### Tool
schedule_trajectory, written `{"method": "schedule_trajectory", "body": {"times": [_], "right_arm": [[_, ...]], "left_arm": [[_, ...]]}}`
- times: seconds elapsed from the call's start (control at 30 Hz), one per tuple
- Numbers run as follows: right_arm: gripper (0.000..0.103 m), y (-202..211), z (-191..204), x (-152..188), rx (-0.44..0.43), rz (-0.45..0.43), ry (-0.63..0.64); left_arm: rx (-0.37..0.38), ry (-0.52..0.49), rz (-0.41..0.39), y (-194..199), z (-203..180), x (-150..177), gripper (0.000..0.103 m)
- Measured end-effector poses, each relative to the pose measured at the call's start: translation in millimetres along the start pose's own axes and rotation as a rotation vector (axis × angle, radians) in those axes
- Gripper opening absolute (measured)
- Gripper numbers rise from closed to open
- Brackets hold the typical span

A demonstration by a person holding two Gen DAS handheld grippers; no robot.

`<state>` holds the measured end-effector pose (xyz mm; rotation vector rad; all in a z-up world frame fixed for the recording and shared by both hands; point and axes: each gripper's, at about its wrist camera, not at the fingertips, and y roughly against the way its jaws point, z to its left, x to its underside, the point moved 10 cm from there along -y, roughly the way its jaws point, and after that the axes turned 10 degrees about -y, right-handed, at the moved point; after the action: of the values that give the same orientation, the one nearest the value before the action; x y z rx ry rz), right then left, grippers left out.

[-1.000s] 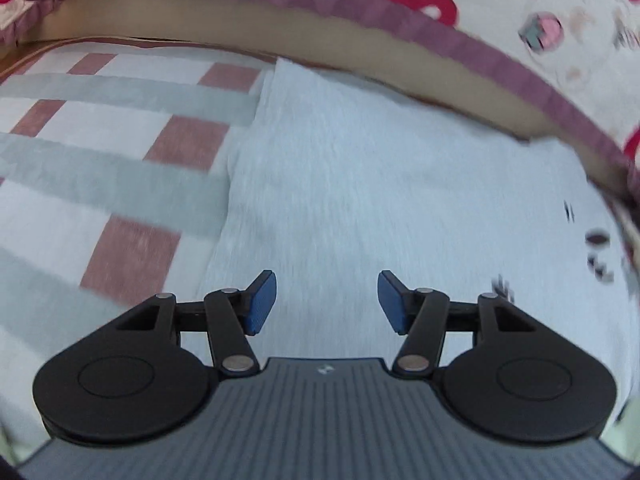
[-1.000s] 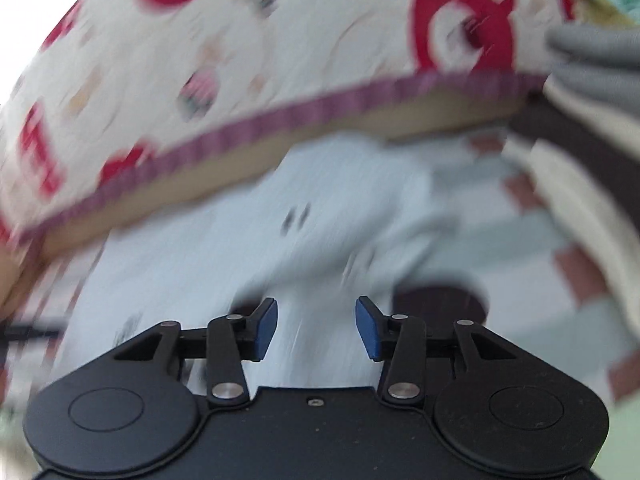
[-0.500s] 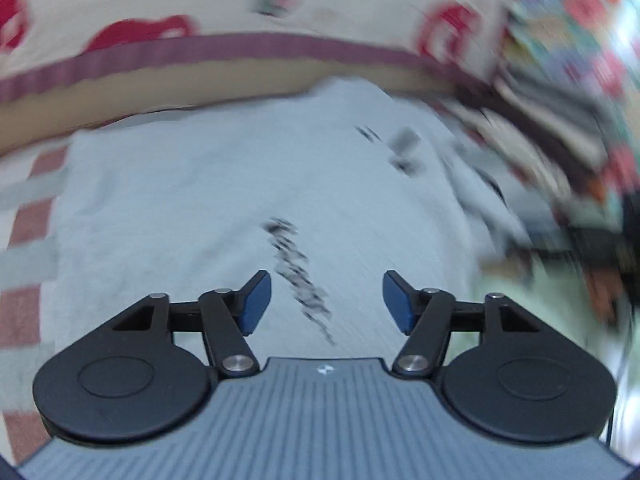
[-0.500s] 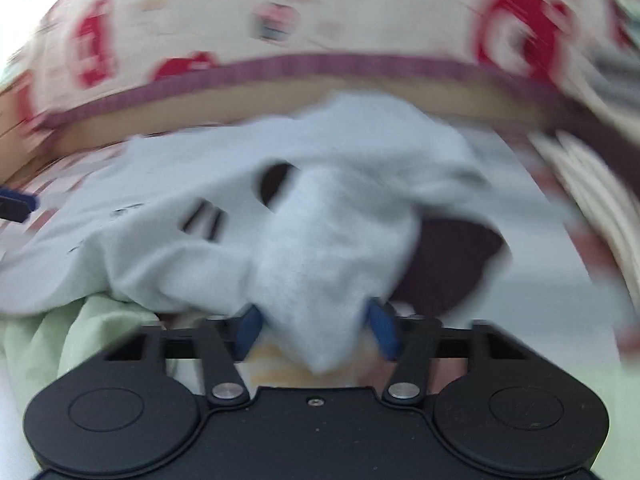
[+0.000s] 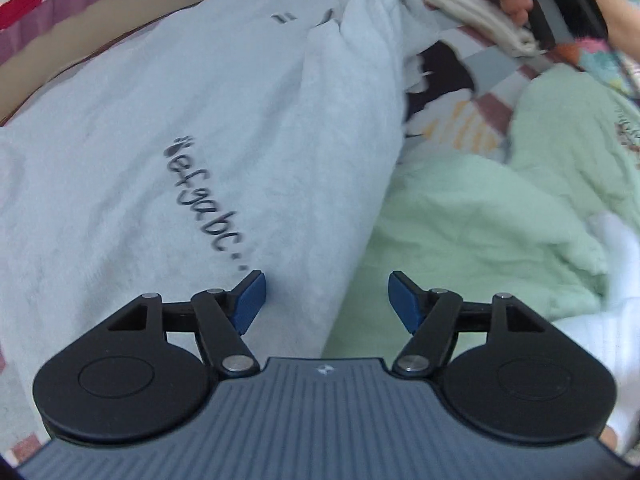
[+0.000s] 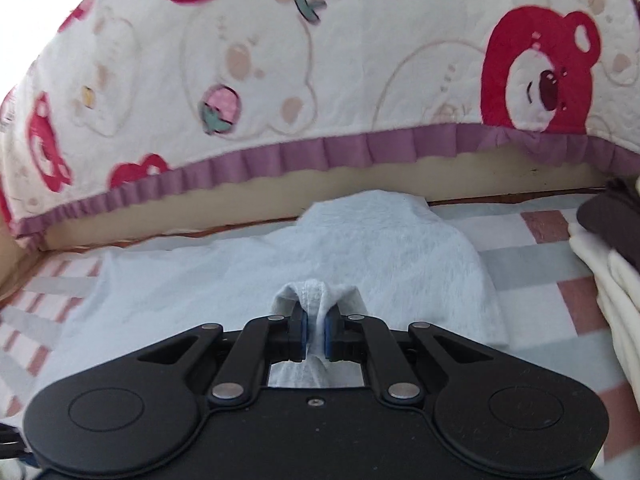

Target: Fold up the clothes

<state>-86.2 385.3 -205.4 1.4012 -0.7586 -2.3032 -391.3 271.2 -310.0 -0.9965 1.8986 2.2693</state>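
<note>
Two grippers, two different jobs here: the right gripper (image 6: 316, 334) has a bunched fold of the light blue shirt (image 5: 168, 128) pinched tight and lifted near the bed's far edge, while the left gripper (image 5: 324, 300) hangs spread wide over the shirt's near hem, gripping nothing. Risk I see: one-sided pull drags the shirt crooked onto the mint green garment (image 5: 480, 216), or the thin pinch slips.

Folded stack (image 6: 608, 264) and bear-print cover (image 6: 320, 80) hem the checked sheet (image 6: 528, 256).
</note>
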Motion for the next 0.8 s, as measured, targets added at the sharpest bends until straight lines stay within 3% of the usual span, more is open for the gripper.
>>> {"method": "schedule_trajectory", "body": {"times": [0.03, 0.07, 0.13, 0.17, 0.23, 0.33, 0.4, 0.53, 0.8], "right_arm": [[0.008, -9.6, -0.3, -1.9, 0.018, 0.021, 0.0], [0.008, -18.9, -0.6, -3.5, 0.041, 0.03, 0.0], [0.01, -34.0, -2.6, -3.8, 0.075, 0.04, 0.002], [0.017, -40.3, -4.5, -3.6, 0.092, 0.041, 0.0], [0.02, -41.5, -9.7, -1.7, 0.086, 0.032, -0.052], [0.039, -28.6, -16.9, 3.2, 0.021, 0.01, -0.159], [0.046, -16.4, -19.5, 12.6, -0.007, 0.007, -0.185], [0.06, 6.4, -22.0, 38.5, -0.021, 0.013, -0.175], [0.066, 51.2, -26.9, 89.7, -0.046, 0.024, -0.149]], "left_arm": [[-0.058, -0.022, 0.009, -2.7, 12.1, -2.5, 0.015], [-0.109, -0.037, 0.018, -5.0, 25.3, -5.9, 0.01], [-0.182, 0.013, -0.008, -7.8, 57.0, -17.4, 0.01], [-0.208, 0.063, -0.032, -7.9, 74.1, -23.0, 0.01], [-0.241, 0.167, -0.082, -8.6, 105.9, -30.4, 0.01], [-0.194, 0.33, -0.143, -14.6, 136.1, -22.0, 0.01], [-0.159, 0.387, -0.154, -18.3, 145.0, -10.5, 0.01], [-0.147, 0.438, -0.169, -20.2, 149.4, -8.5, 0.013], [-0.115, 0.489, -0.203, -19.2, 149.0, -9.0, 0.015]]}}
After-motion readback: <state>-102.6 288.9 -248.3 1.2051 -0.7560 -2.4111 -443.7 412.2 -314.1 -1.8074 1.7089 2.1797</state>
